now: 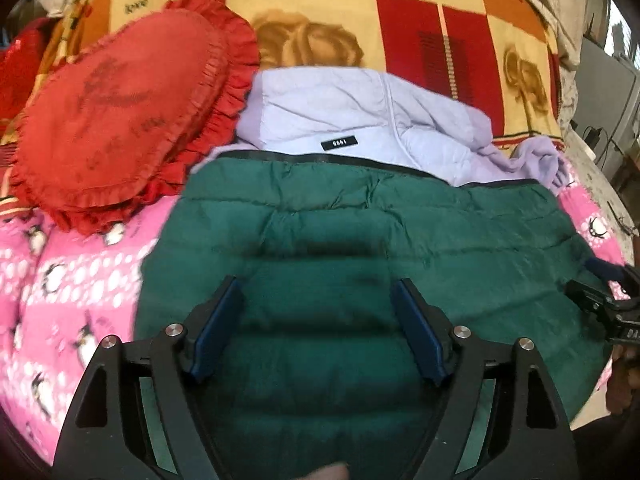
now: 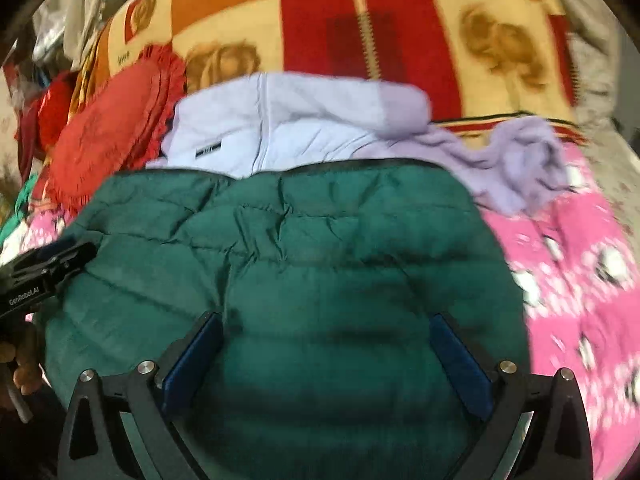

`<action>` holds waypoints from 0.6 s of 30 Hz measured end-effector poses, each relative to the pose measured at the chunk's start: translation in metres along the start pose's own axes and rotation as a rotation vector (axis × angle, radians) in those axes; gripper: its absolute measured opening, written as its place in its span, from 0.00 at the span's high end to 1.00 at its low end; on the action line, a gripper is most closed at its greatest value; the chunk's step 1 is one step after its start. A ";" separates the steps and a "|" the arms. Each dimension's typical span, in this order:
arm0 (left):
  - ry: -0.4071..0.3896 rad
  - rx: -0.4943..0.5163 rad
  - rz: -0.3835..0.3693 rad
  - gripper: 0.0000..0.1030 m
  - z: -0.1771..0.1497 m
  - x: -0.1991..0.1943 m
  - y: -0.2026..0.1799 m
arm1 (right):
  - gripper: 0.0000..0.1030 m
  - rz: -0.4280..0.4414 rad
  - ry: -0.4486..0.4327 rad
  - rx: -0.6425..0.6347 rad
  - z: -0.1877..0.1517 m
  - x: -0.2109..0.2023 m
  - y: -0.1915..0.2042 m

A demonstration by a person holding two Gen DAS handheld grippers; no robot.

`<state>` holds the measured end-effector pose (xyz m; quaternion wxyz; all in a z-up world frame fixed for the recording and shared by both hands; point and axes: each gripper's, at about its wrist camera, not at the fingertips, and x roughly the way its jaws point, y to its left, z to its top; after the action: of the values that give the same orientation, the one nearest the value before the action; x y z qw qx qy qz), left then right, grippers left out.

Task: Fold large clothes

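A dark green puffer jacket (image 1: 360, 240) lies folded on the bed, filling the near middle of both views (image 2: 304, 264). A lilac jacket (image 1: 360, 120) lies folded just behind it, with a lilac fleece part spilling to the right (image 2: 516, 168). My left gripper (image 1: 318, 304) is open and empty, hovering over the green jacket's near part. My right gripper (image 2: 328, 344) is open and empty, also over the green jacket. Each gripper shows at the edge of the other's view: the right one (image 1: 600, 296), the left one (image 2: 52, 264).
A red frilled heart cushion (image 1: 128, 120) lies left of the jackets. A pink penguin-print quilt (image 1: 60, 288) covers the near bed, also at the right (image 2: 580, 300). An orange, red and cream checked blanket (image 1: 400, 20) lies behind.
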<state>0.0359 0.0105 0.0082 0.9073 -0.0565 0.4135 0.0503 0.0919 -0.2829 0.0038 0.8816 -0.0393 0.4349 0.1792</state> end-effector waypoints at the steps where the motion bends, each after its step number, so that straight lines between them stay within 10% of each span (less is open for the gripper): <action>1: -0.012 -0.003 0.001 0.23 -0.007 -0.015 -0.002 | 0.00 -0.012 -0.011 0.018 -0.010 -0.012 0.001; 18: -0.056 0.196 -0.004 0.03 -0.142 -0.188 -0.080 | 0.00 -0.045 -0.114 -0.012 -0.149 -0.191 0.045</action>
<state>-0.1816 -0.0970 0.0621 0.9198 0.0331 0.3909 0.0096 -0.1429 -0.3286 0.0647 0.9084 -0.0442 0.3820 0.1641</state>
